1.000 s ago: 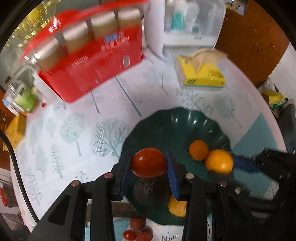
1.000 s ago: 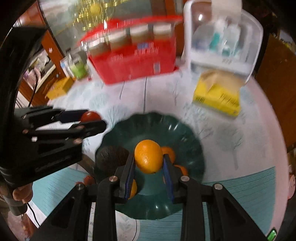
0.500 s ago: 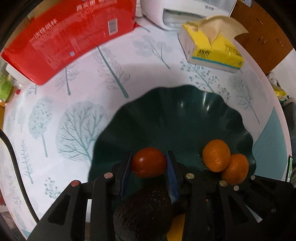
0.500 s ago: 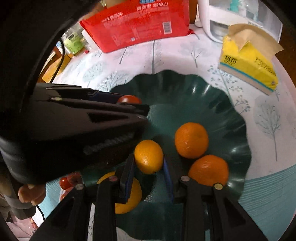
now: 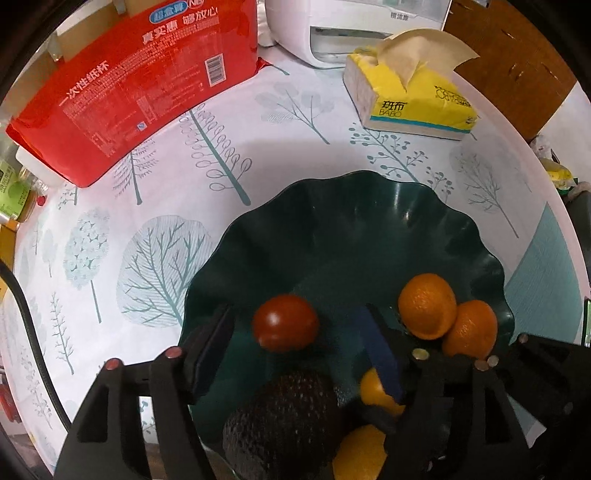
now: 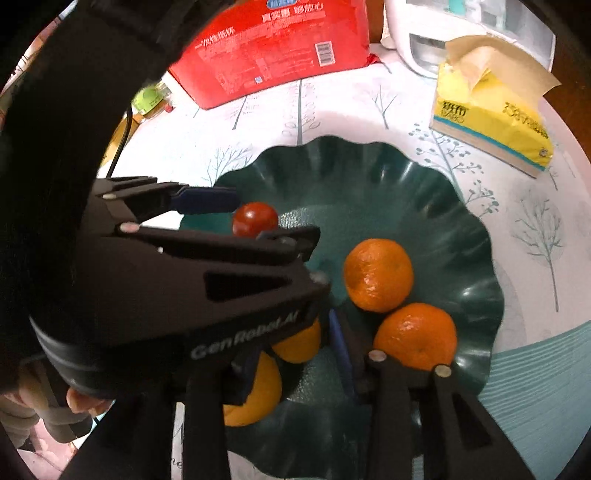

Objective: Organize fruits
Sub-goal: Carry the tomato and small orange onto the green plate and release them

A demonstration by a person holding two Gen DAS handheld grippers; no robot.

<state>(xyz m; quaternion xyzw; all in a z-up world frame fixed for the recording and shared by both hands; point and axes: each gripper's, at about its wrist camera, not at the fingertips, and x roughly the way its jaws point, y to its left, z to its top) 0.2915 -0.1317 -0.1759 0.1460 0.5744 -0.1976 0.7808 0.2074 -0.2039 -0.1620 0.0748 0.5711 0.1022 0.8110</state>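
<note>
A dark green scalloped bowl (image 5: 369, 221) (image 6: 369, 177) holds the fruit. In it, a red tomato (image 5: 284, 326) (image 6: 255, 219) lies between the fingers of my left gripper (image 5: 295, 347) (image 6: 273, 221). Its jaws are opening, with a gap on each side of the tomato. My right gripper (image 6: 295, 362) hangs low in the bowl around a small orange (image 6: 299, 343) (image 5: 373, 387). Its jaws are opening too, and the right pad stands off the fruit. The left finger is hidden behind the left gripper. Two oranges (image 6: 378, 275) (image 5: 426, 306) lie at the right, and an avocado (image 5: 284, 417) near the front.
A red pack of paper cups (image 5: 140, 85), a yellow tissue pack (image 5: 410, 99) and a white appliance (image 5: 351, 29) stand beyond the bowl on the tree-patterned tablecloth (image 5: 147, 240). Another orange (image 6: 255, 395) lies at the bowl's near edge. A person's hand (image 6: 85, 402) holds the left gripper.
Both grippers have sunk into the bowl. The left jaws have spread and let go of the tomato. The right jaws have widened around the small orange.
</note>
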